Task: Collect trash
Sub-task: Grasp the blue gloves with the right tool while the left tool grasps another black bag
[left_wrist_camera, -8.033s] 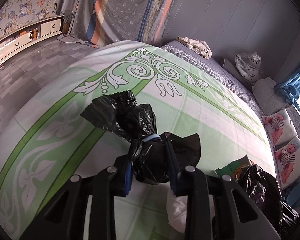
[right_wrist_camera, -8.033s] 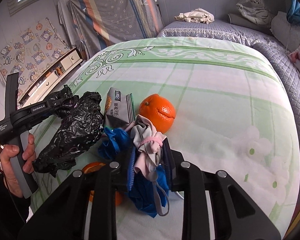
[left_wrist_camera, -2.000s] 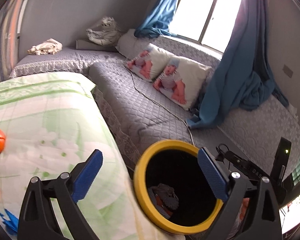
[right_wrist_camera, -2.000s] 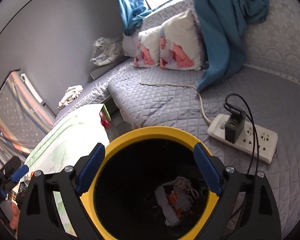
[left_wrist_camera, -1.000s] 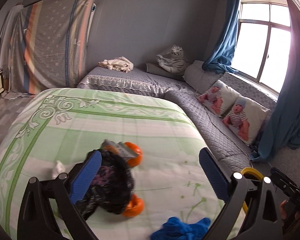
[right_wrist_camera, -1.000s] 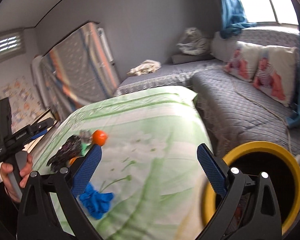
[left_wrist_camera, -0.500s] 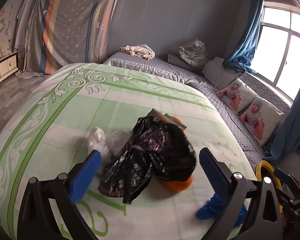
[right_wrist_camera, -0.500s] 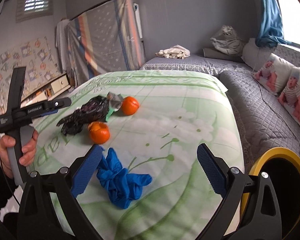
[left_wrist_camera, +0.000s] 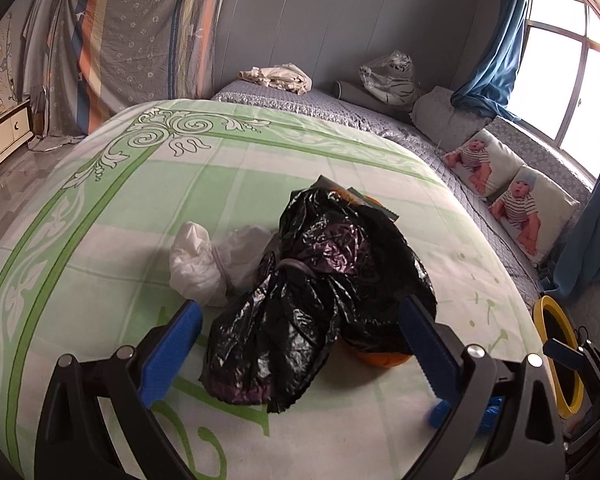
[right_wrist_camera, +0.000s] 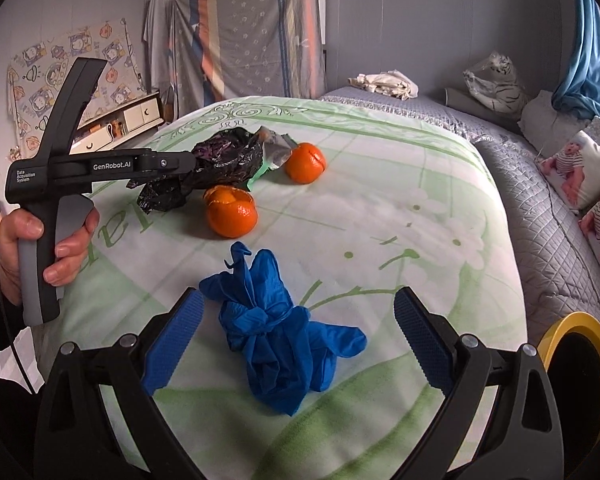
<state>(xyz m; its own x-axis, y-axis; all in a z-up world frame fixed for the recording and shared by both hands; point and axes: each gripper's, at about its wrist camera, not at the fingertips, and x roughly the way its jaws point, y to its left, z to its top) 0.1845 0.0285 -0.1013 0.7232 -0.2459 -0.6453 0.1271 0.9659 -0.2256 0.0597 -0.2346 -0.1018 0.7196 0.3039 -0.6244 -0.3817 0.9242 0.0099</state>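
Swinging back from the yellow-rimmed bin (right_wrist_camera: pixel 576 354), both grippers are over the bed again with jaws spread and empty. The left gripper (left_wrist_camera: pixel 298 346) straddles the black plastic bag (left_wrist_camera: pixel 320 292); the right gripper (right_wrist_camera: pixel 298 330) frames the blue gloves (right_wrist_camera: pixel 278 330), so the next pickups look imminent.

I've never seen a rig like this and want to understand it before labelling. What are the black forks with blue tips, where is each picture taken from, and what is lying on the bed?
No robot here: a person holds two hand grippers, each with a camera looking along its fingers. The left gripper is open around a black plastic bag, with a white bag beside it. The right gripper is open over a wad of blue gloves. Its view also shows the person's hand gripping the other handle, two oranges, and a yellow-rimmed bin beside the bed. Nothing is held.
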